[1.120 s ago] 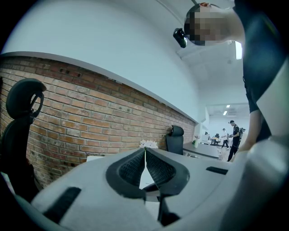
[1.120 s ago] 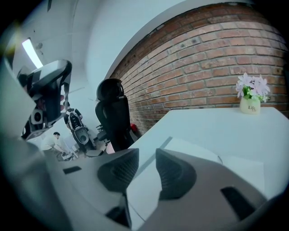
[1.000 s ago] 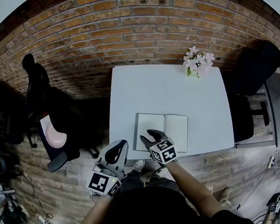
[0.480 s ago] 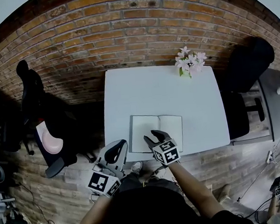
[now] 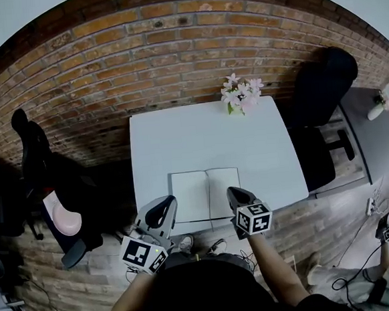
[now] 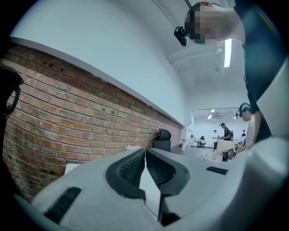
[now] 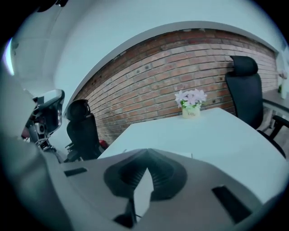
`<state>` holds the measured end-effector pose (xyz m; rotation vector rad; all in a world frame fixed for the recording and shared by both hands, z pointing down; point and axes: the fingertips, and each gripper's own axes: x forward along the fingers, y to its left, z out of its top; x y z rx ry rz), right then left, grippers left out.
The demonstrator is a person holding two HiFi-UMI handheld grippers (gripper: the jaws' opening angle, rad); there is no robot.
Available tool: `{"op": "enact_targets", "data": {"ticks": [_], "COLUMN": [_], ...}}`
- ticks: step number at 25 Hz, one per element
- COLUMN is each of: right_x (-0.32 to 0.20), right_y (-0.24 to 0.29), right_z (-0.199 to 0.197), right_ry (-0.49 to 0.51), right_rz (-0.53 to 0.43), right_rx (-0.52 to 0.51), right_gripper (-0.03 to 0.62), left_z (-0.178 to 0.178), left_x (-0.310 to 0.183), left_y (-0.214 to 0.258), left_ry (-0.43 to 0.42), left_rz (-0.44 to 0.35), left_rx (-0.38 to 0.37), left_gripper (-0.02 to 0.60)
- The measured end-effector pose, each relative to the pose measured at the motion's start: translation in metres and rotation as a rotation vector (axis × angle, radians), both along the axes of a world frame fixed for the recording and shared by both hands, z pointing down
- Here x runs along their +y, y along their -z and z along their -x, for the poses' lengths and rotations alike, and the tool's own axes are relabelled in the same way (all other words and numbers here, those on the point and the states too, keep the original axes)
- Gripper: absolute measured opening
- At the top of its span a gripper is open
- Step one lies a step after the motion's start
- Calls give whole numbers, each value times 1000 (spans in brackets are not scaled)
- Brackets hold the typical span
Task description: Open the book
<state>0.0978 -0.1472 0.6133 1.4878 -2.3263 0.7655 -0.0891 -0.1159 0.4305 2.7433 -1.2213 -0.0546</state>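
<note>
The book (image 5: 205, 194) lies open and flat on the white table (image 5: 207, 140), near its front edge, showing two blank pages. My right gripper (image 5: 236, 196) hovers at the book's near right corner with its jaws shut and nothing between them. In the right gripper view the pads meet at the tips of the right gripper (image 7: 146, 168) above the table (image 7: 212, 131). My left gripper (image 5: 160, 211) hangs off the table's front left edge, clear of the book. In its own view the left gripper (image 6: 145, 151) is shut and empty.
A pot of pink flowers (image 5: 241, 93) stands at the table's far edge against the brick wall. A black office chair (image 5: 323, 87) sits at the right, another chair (image 5: 41, 170) at the left. Cables lie on the wooden floor (image 5: 335, 241).
My right gripper moved from over the left page to the book's near right corner, and its jaws went from open to shut. The left gripper stayed almost where it was. The book stays open.
</note>
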Motion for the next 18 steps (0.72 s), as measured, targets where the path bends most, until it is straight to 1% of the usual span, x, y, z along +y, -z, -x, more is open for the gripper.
{"op": "enact_targets", "data": {"ticks": [5,9,13,18], "right_x": [7,14,18,25], "right_y": [29,65,103,148], "right_z": [-63,-96,-114,-116], "right_ry": [-159,-246,-281,-278], "right_rz": [-50,-120,-203,-296], "right_rx": [-14,-19,-15,-2], "right_gripper": [14,14,14,14], "left_z": [-8,-15,-27,-37], "left_x": [-8,-15,-21,-23], "left_y": [5,8,19,29], "left_ry": [-29,-50,-71,-84], "left_rz": [-17,-29,-53,-74], "left_rx": [15,19,25,30], "left_gripper": [29,29,29,29]}}
